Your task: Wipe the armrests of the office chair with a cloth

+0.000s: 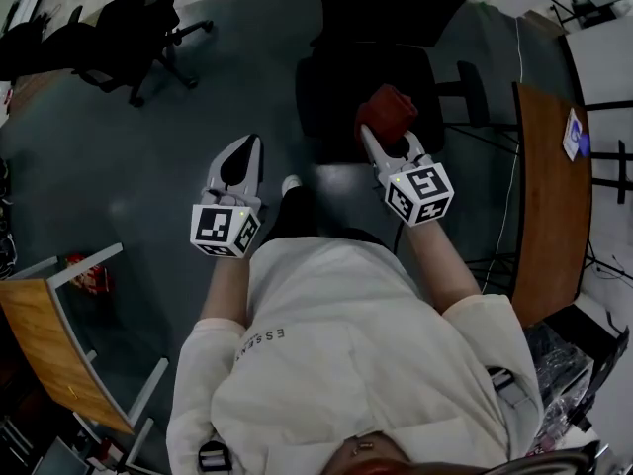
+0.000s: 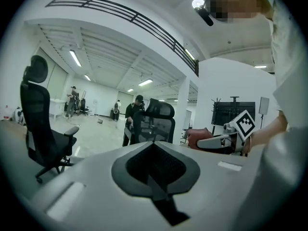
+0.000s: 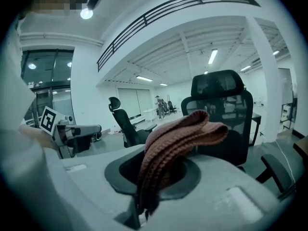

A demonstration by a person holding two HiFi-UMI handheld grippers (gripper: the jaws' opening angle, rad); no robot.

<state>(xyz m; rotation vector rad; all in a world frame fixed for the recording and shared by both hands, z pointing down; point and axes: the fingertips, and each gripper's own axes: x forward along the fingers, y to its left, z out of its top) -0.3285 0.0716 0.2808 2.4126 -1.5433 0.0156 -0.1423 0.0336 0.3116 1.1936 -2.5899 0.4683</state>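
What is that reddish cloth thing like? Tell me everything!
The cloth is reddish-brown, soft-looking and ribbed like knitted fabric. It is folded into a thick bundle and pinched in the right gripper. It sticks out past the jaws, up in the air in front of a black office chair.

The black office chair (image 1: 341,92) stands straight ahead and blocks the middle. To its left, bare grey floor (image 1: 138,156) lies open as far as a second black chair (image 1: 134,28), well apart. To its right the gap is narrow: a wooden desk (image 1: 549,196) stands near, with a thin cable (image 1: 509,206) hanging beside it. A wooden tabletop (image 1: 49,349) closes the near left corner.
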